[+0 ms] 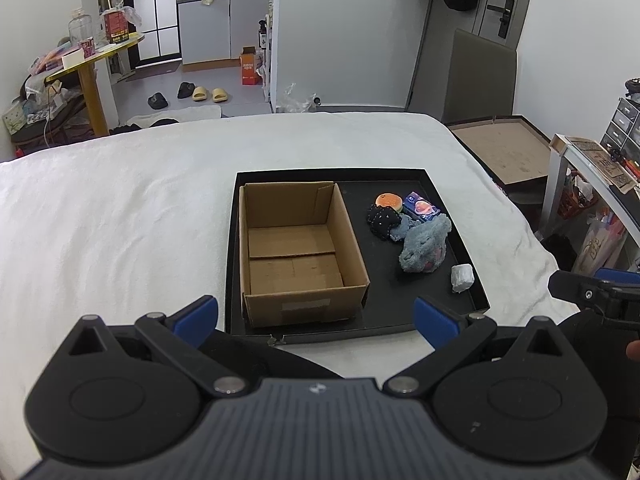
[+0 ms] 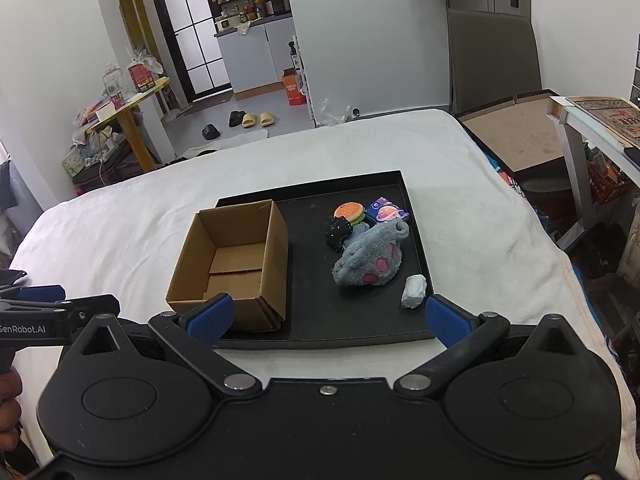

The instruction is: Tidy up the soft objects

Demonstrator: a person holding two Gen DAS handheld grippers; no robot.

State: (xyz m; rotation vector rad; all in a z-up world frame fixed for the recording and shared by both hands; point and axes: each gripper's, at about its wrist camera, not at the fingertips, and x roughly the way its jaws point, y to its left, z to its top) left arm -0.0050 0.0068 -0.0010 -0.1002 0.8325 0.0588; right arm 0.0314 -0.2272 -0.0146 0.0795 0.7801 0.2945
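Observation:
A black tray [image 1: 404, 322] [image 2: 416, 264] lies on the white bed. An empty cardboard box [image 1: 298, 252] [image 2: 236, 264] fills its left half. On the right half lie a grey plush paw glove [image 1: 424, 246] [image 2: 370, 258], a dark dotted soft item [image 1: 382, 220] [image 2: 338, 232], a burger toy [image 1: 389, 201] [image 2: 350, 212], a purple planet pack [image 1: 422, 208] [image 2: 386, 210] and a small white-grey wad [image 1: 462, 277] [image 2: 414, 291]. My left gripper [image 1: 316, 318] hangs open before the box. My right gripper [image 2: 328, 318] hangs open over the tray's near edge, holding nothing.
The white bed cover [image 1: 120, 208] spreads wide to the left of the tray. A brown board in a black frame [image 1: 502, 152] and a white desk [image 2: 592, 128] stand at the right. A yellow table [image 1: 92, 64] with clutter stands at far left.

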